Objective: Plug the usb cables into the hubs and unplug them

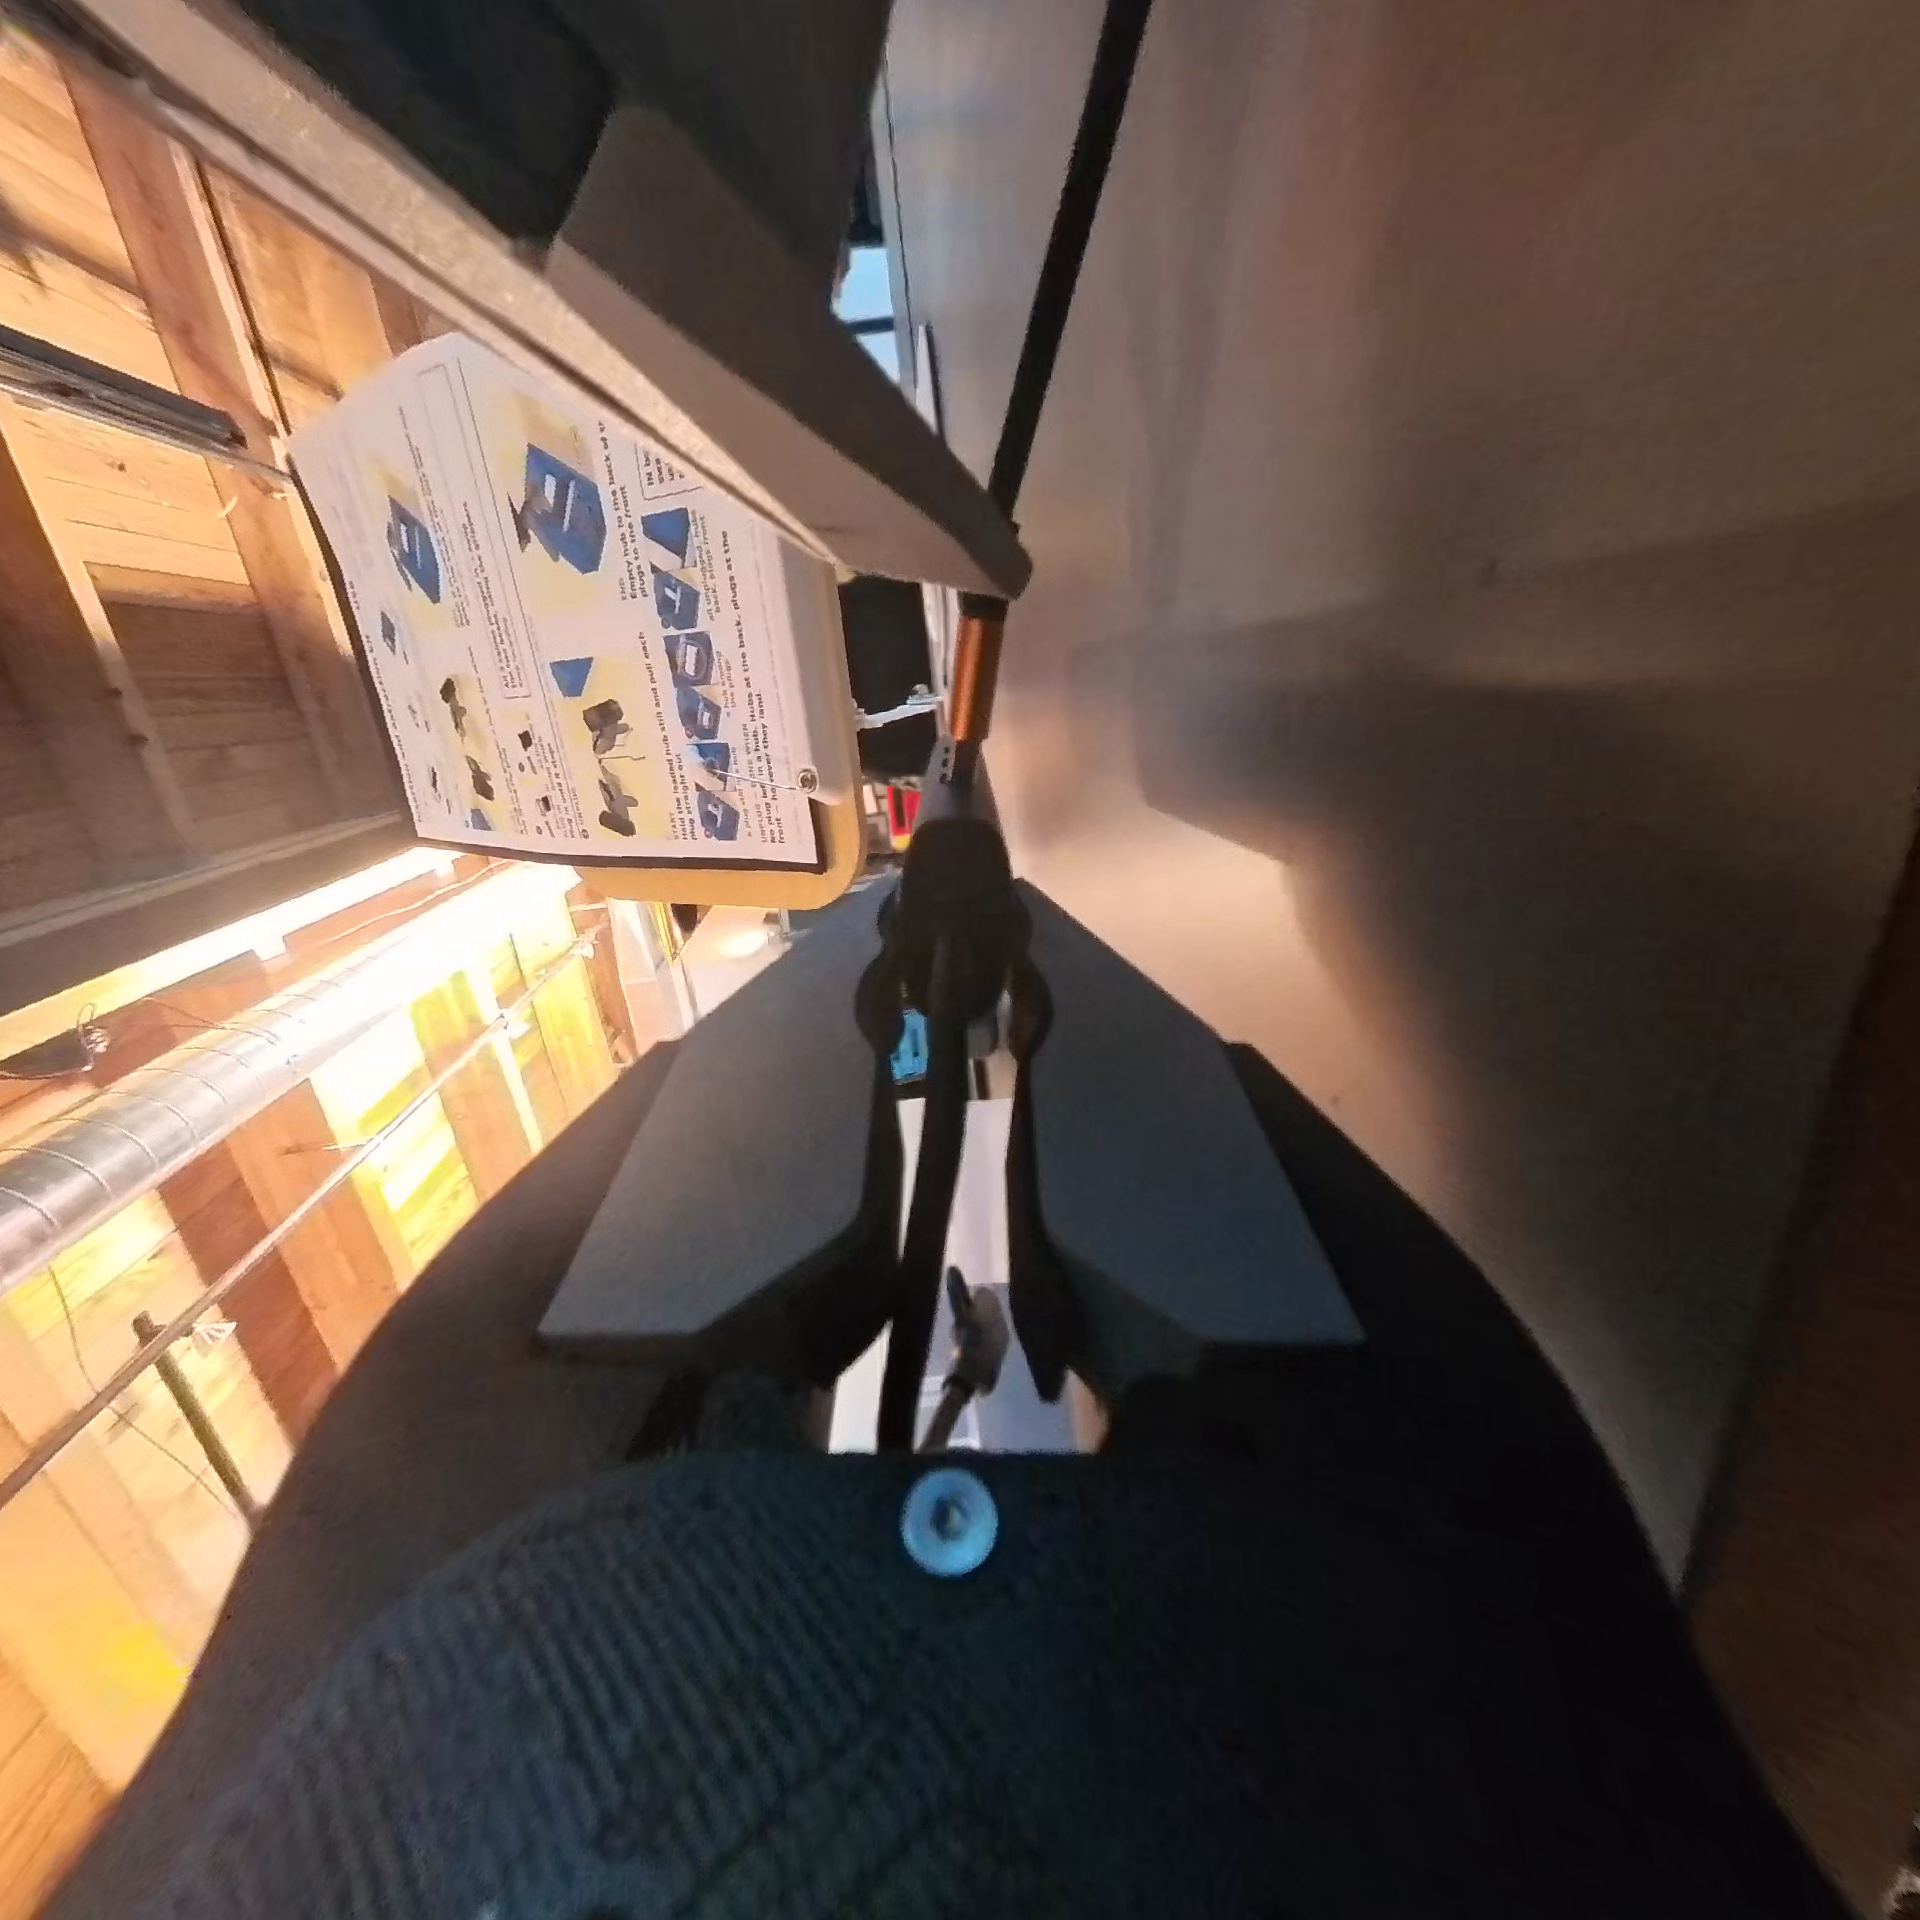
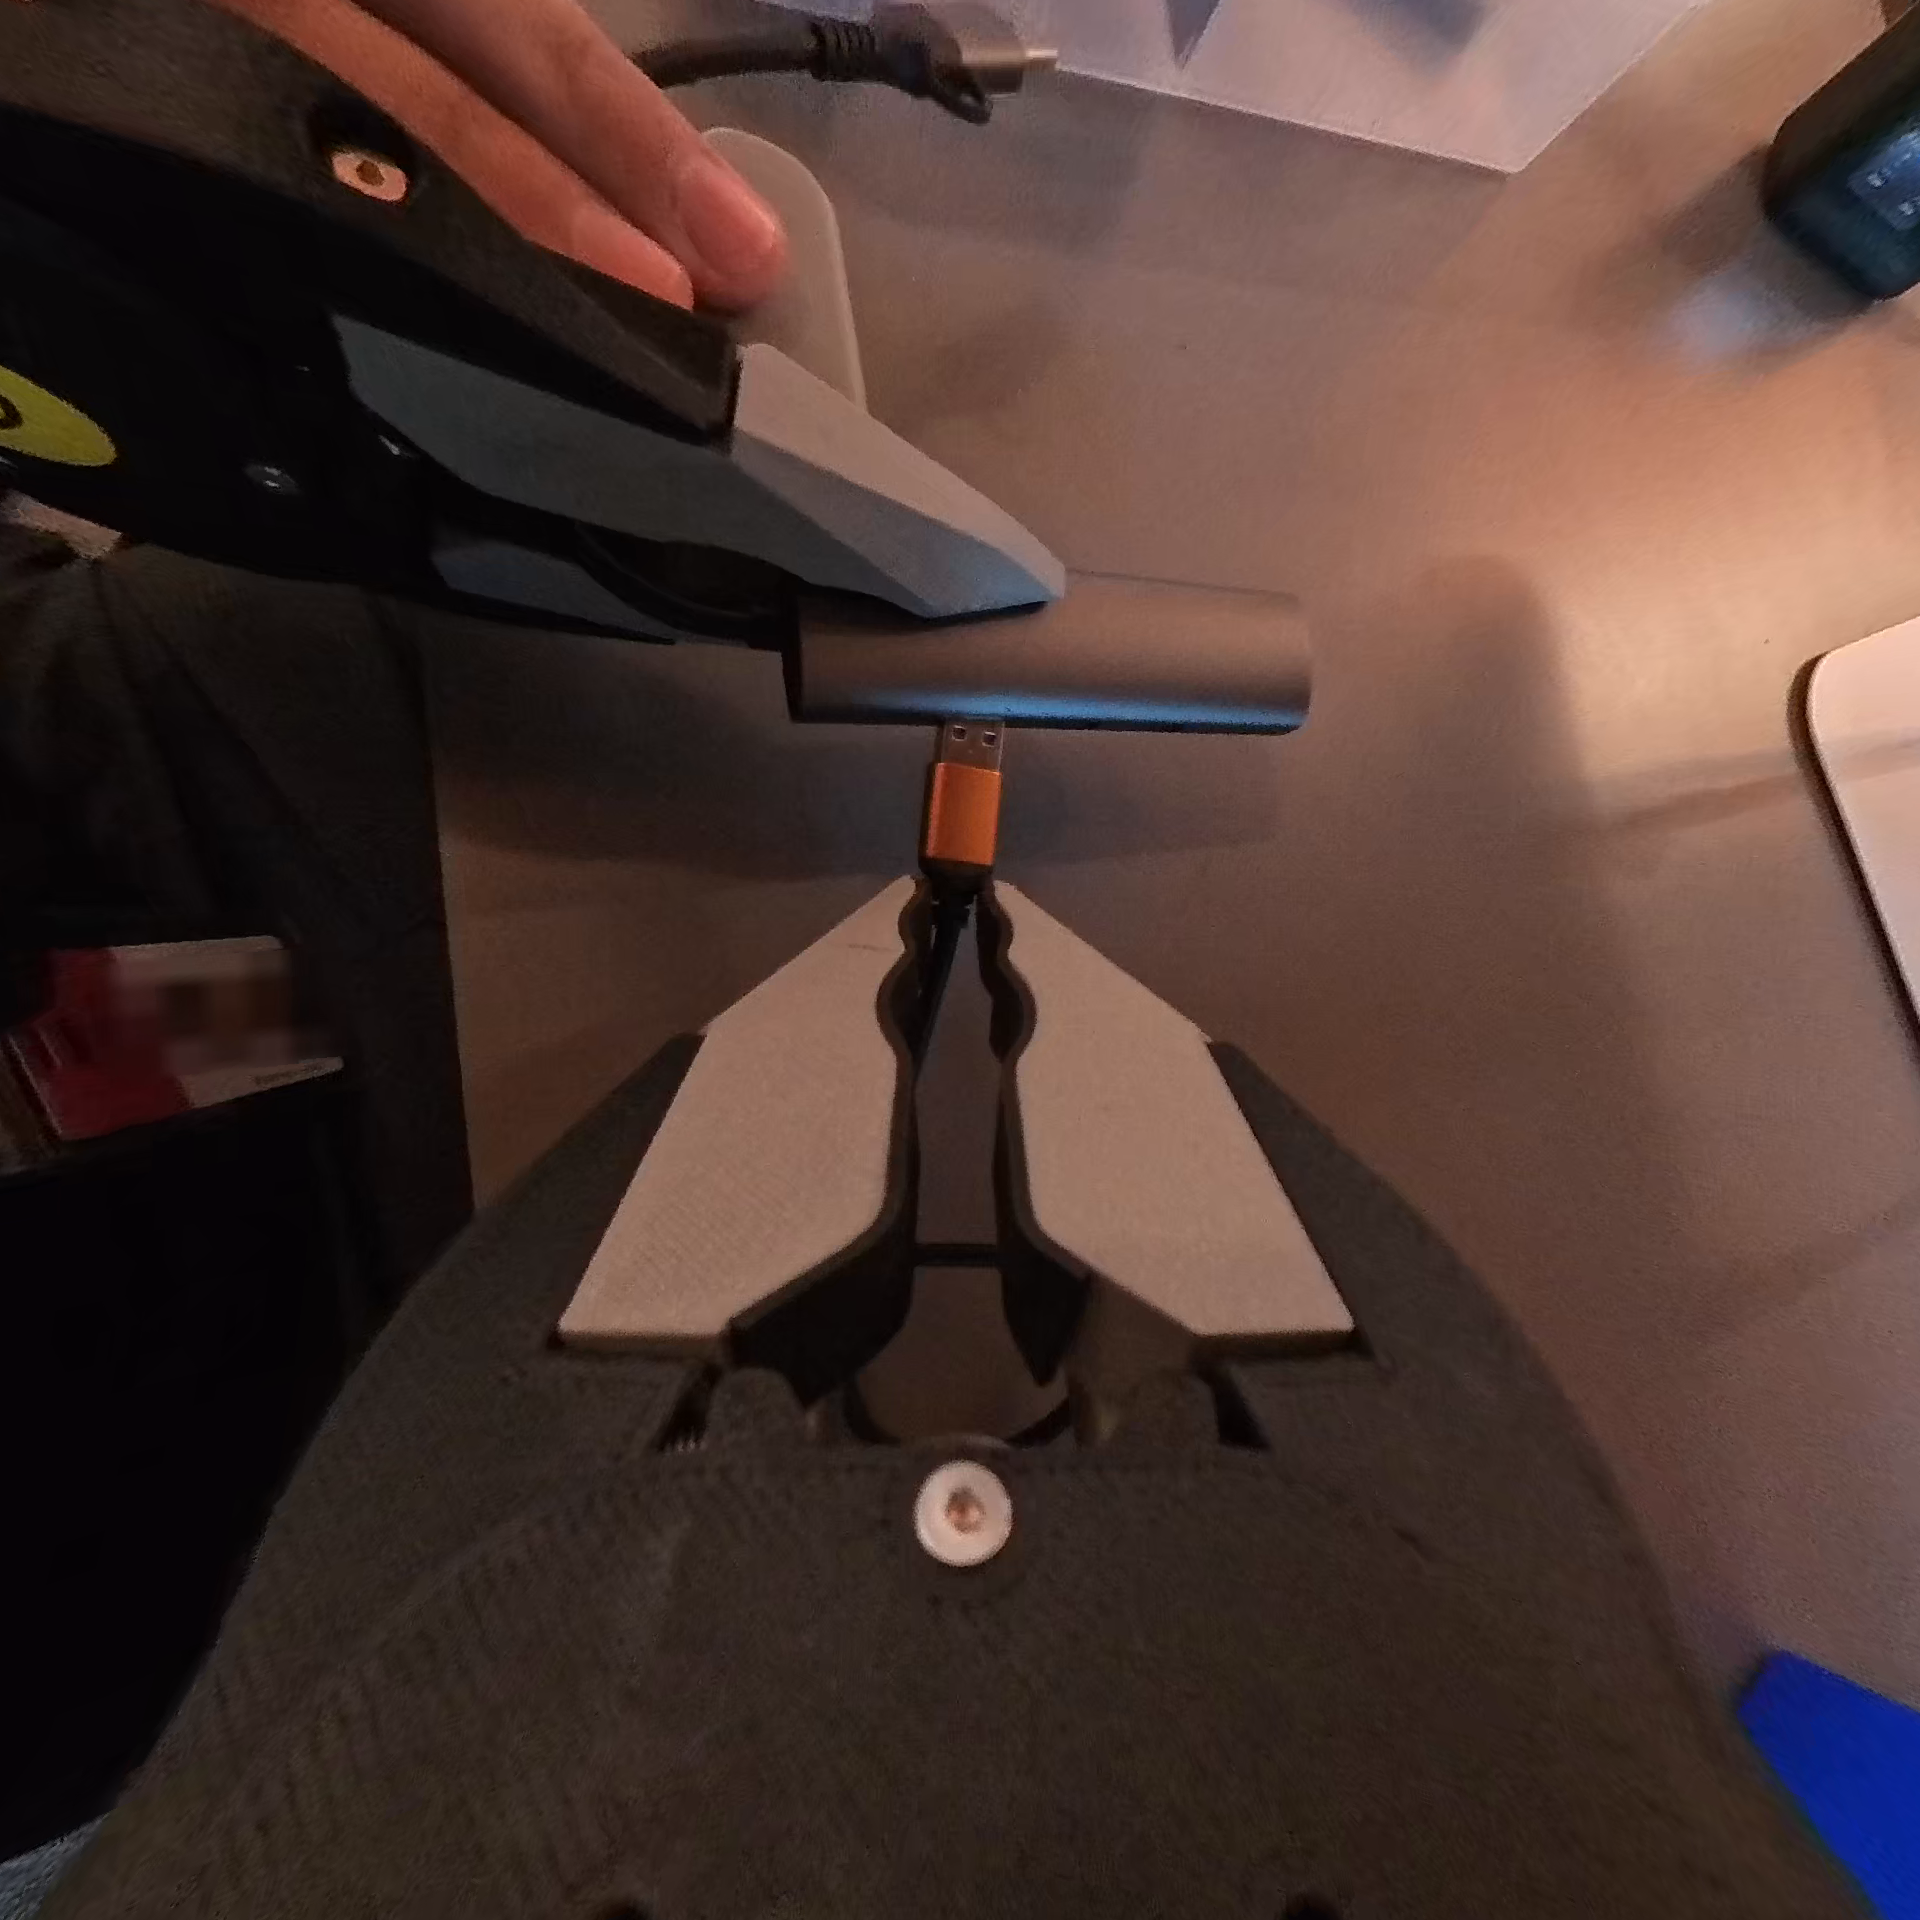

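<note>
A grey USB hub point(image 2: 1049, 665) is held above the grey table point(image 2: 1455, 1039). My left gripper point(image 2: 935, 613) comes in from the left and is shut on the hub's left end. My right gripper point(image 2: 961, 899) is shut on the cable just behind an orange USB plug point(image 2: 964, 810). The plug's metal tip point(image 2: 971, 743) sits in the hub's near side, with part of the metal still showing. In the left wrist view my left gripper point(image 1: 951, 904) grips the dark hub point(image 1: 951, 862) end-on. The orange plug point(image 1: 977, 675) and its black cable point(image 1: 1060, 260) lie beyond it.
An instruction sheet on a clipboard point(image 1: 551, 603) stands behind. A second cable with a grey plug point(image 2: 935, 62) lies at the far edge. A dark device point(image 2: 1849, 187) is at the far right, a white pad point(image 2: 1870, 831) at the right, and a blue object point(image 2: 1839, 1787) near right. The gap from one gripper's tips to the other's is roughly 6 cm.
</note>
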Motion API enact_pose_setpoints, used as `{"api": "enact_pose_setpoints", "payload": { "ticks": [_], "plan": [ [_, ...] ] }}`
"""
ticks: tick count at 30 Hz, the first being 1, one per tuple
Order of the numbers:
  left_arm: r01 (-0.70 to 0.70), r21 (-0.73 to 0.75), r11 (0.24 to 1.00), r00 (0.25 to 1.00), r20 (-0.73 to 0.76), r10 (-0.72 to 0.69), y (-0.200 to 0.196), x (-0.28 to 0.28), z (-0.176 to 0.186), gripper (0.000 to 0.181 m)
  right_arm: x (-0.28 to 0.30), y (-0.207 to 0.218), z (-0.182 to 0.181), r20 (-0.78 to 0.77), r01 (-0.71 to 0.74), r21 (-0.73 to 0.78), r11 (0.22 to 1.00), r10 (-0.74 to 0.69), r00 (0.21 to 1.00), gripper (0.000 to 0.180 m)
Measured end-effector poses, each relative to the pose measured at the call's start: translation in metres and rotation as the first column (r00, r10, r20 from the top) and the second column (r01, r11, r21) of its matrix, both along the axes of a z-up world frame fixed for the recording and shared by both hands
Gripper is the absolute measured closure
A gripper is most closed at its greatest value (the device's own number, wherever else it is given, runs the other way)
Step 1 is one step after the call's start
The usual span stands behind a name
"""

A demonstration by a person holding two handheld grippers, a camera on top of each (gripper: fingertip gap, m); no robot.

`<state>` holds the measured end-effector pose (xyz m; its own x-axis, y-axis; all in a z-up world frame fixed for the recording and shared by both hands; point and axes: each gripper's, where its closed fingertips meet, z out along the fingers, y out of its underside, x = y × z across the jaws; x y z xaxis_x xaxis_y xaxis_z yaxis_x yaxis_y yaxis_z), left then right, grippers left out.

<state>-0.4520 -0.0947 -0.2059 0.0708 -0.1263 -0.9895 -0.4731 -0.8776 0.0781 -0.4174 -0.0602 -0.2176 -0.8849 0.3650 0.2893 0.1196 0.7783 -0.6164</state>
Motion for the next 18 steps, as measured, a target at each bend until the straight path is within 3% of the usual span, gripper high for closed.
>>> {"api": "enact_pose_setpoints", "payload": {
  "ticks": [18],
  "plan": [
    [0.041, 0.048, 0.998, 0.993, 0.107, -0.046, 0.002, 0.004, -0.014, 0.169, 0.002, 0.001, -0.001, 0.034, -0.114, -0.1, 0.988, 0.118, 0.993, 0.175]
  ]
}}
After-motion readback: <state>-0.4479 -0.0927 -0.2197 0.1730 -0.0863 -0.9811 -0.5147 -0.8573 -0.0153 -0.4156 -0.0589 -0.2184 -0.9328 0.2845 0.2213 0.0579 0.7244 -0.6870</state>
